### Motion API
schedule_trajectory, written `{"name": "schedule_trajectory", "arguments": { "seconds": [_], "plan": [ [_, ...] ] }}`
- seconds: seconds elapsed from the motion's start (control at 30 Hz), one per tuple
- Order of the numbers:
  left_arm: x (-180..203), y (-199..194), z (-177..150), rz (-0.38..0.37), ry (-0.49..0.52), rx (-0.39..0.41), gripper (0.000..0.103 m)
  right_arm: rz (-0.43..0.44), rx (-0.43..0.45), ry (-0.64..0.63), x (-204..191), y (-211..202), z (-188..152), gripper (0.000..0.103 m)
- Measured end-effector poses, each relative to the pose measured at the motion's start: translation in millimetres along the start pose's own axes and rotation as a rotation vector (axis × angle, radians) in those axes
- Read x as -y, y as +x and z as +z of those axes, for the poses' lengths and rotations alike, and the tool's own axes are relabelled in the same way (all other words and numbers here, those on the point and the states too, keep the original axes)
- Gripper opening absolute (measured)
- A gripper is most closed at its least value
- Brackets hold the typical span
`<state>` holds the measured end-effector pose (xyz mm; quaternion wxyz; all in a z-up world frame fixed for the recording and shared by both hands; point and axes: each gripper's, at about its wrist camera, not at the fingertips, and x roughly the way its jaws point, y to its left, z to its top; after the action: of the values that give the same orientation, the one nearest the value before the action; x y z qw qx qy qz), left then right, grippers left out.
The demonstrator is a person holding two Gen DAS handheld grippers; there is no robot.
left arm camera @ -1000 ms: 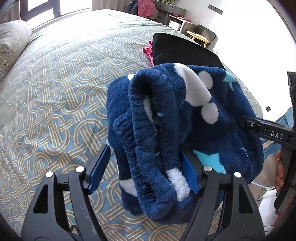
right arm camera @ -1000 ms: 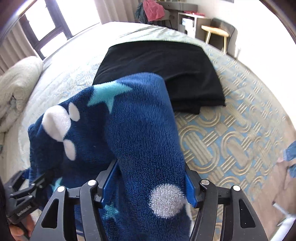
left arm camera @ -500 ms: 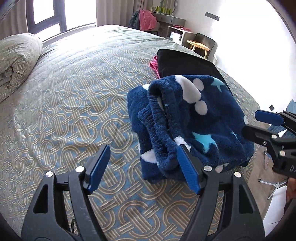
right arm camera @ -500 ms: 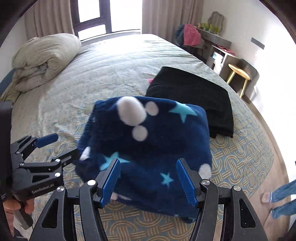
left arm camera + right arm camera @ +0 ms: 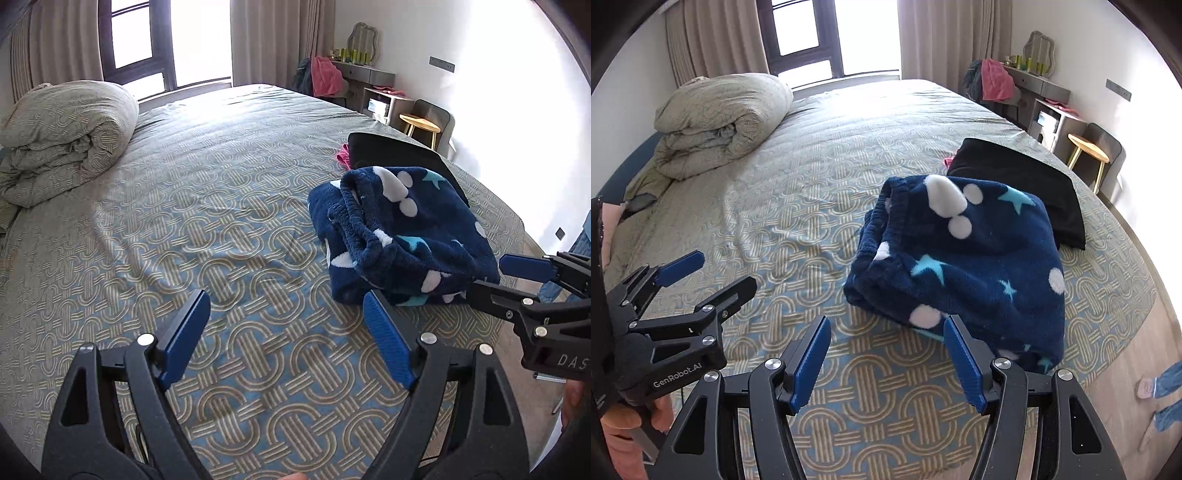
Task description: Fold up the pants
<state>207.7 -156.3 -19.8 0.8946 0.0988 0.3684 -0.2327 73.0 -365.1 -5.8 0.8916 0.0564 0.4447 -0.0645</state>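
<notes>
So the pants (image 5: 964, 266) look pretty much done: the navy fleece with stars and dots sits in a chunky folded bundle on the bed (image 5: 184, 221), just ahead of both claws and a bit to the right of each. Left gripper (image 5: 284, 336) is spread wide with nothing between its blue pads; its right finger tip sits just beside the bundle's near edge, and I can't tell if it touches. Right gripper (image 5: 886, 354) is spread too, holding nothing, its right pad close against the near corner of the fleece. Judging from this, the folding itself is finished. What's maybe left is tidying, since the waistband side looks lumpy and the layers bulge open a bit.

Past the bundle, further out from the claws, lies a black folded garment (image 5: 1023, 184) touching its far side, with something pink (image 5: 341, 157) peeking out. Way off to the far left is a rolled duvet (image 5: 720, 122).
</notes>
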Motion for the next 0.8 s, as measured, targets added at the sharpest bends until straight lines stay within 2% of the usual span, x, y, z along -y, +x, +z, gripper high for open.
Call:
{"name": "schedule_trajectory", "arguments": {
  "seconds": [0.13,0.27,0.6,0.8],
  "plan": [
    [0,-16,-15,0.014,0.004,0.0,0.085,-0.027,0.024,0.013,-11,-12,-19,0.066],
    [-1,-31,-24,0.016,0.006,0.011,0.085,-0.052,0.053,-0.022,-24,-24,-33,0.075],
    [-10,-49,-40,0.075,-0.008,0.015,0.086,-0.026,0.045,0.003,-30,-33,-48,0.076],
    [-7,-49,-43,0.073,-0.024,-0.006,0.086,-0.042,0.029,0.053,-20,-33,-54,0.076]
  ]
}}
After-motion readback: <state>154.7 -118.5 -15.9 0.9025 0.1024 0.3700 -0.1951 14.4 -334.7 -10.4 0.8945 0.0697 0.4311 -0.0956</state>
